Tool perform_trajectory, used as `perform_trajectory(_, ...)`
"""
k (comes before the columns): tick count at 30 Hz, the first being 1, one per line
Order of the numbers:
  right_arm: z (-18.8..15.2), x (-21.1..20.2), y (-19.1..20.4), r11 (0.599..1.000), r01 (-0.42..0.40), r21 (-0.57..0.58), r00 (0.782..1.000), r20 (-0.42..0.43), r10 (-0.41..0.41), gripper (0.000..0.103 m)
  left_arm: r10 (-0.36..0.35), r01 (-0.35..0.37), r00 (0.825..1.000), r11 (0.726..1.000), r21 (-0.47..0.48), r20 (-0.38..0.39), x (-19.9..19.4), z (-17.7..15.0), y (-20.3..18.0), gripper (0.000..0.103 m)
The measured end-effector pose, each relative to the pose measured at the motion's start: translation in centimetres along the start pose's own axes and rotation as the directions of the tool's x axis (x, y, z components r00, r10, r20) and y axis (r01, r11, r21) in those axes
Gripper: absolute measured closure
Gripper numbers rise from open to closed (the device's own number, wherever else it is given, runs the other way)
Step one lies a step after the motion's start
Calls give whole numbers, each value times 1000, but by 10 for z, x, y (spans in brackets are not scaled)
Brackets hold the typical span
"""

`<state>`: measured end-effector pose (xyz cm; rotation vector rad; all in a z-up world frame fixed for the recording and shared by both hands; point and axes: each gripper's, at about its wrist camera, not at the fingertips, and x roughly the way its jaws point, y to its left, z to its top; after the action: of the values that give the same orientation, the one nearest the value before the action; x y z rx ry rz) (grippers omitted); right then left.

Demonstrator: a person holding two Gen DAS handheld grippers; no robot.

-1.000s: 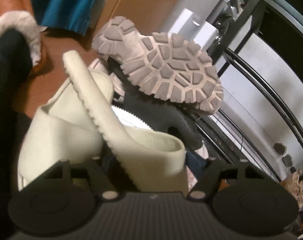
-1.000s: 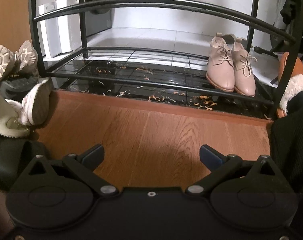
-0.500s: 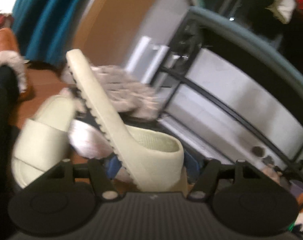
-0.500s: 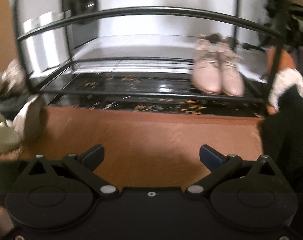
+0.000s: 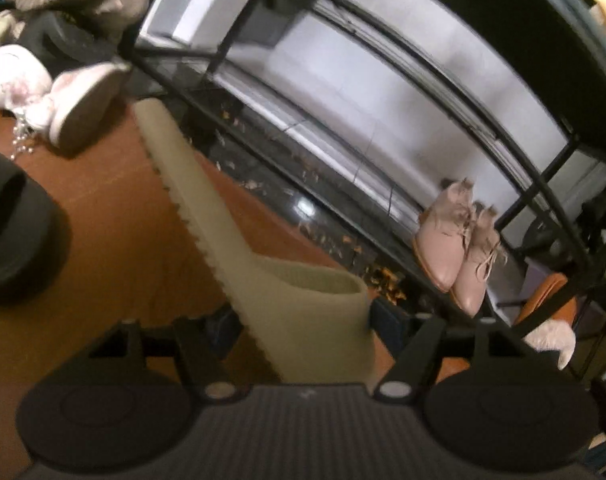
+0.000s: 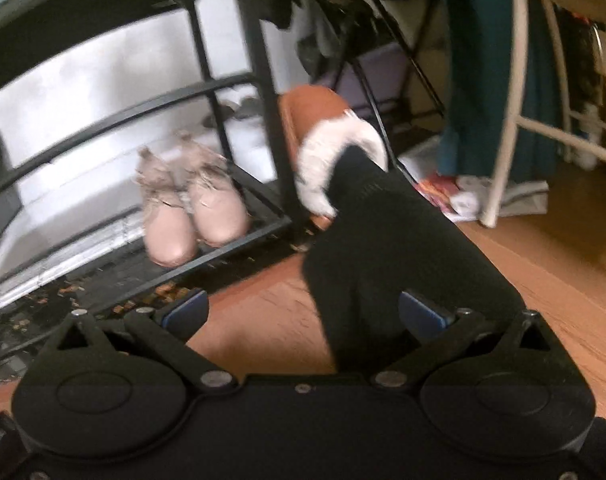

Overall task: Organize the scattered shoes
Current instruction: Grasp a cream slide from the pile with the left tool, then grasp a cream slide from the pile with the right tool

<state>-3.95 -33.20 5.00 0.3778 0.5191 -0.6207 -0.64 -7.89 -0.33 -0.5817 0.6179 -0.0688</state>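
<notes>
While gripped in left claw [image 5: 299,320], cream slide [image 5: 263,264] points long axis toward rack shelf [image 5: 287,184]; right claw [image 6: 303,312] open, empty.

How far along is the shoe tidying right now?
Done: the pink lace-up pair stands on the rack's bottom shelf. In hand: the left gripper holds a cream slide. Left: the shoe pile on the floor; right gripper open, empty.

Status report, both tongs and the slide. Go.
Left tongs shut on cream slide, held off the floor, facing shoe rack. Right tongs open, empty. Pink lace-up shoes on the bottom shelf; shelf left of them free.
</notes>
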Motion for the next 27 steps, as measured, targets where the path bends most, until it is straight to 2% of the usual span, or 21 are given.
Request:
perform_trajectory(2, -6, 7, -4, 1000, -4, 2, 1000, -21, 4, 0, 1, -1, 1000, 1000, 11, -31, -4, -1, 7, 29)
perform_trajectory(4, -11, 11, 3, 999, -24, -29, 999, -33, 23, 0, 37, -38, 996, 999, -13, -86, -5, 0, 16, 16)
perform_trajectory(6, -17, 10, 14, 995, -60, -77, 998, -37, 57, 0, 105, -113, 983, 993, -40, -150, -9, 2, 29, 12)
perform_trajectory(9, -26, 9, 29, 983, -130, -133, 991, -58, 124, 0, 172, -184, 961, 982, -37, -217, -20, 2, 38, 12)
perform_trajectory(12, -31, 9, 37, 960, -243, -139, 966, -121, 227, 0, 167, -187, 963, 980, -75, -211, -36, 12, 44, 7)
perform_trajectory(14, -32, 8, 45, 937, -317, -146, 942, -160, 294, 0, 176, -192, 971, 978, -86, -162, -48, 19, 46, 7)
perform_trajectory(16, -34, 8, 52, 899, -412, -148, 901, -210, 379, 0, 188, -196, 978, 976, -91, -88, -62, 31, 46, 7)
perform_trajectory(18, -37, 9, 59, 846, -515, -140, 840, -278, 465, 0, 209, -210, 978, 975, -74, -29, -72, 41, 45, 7)
perform_trajectory(20, -44, 13, 67, 811, -575, -109, 783, -359, 508, 0, 243, -242, 970, 970, -30, 28, -81, 54, 44, 6)
perform_trajectory(21, -50, 18, 73, 793, -604, -75, 740, -423, 523, 0, 284, -288, 955, 957, 36, 85, -90, 66, 44, 5)
perform_trajectory(23, -57, 25, 82, 780, -626, -24, 683, -500, 532, 0, 334, -355, 927, 929, 105, 172, -102, 77, 49, 1)
perform_trajectory(24, -60, 27, 86, 775, -632, -5, 662, -522, 538, 0, 353, -384, 912, 914, 133, 209, -107, 82, 50, 1)
perform_trajectory(26, -63, 29, 94, 767, -642, 7, 641, -543, 542, 0, 376, -428, 890, 884, 189, 257, -112, 89, 59, 1)
perform_trajectory(27, -65, 29, 101, 762, -647, 1, 633, -557, 538, 0, 375, -431, 888, 880, 198, 267, -116, 90, 63, 1)
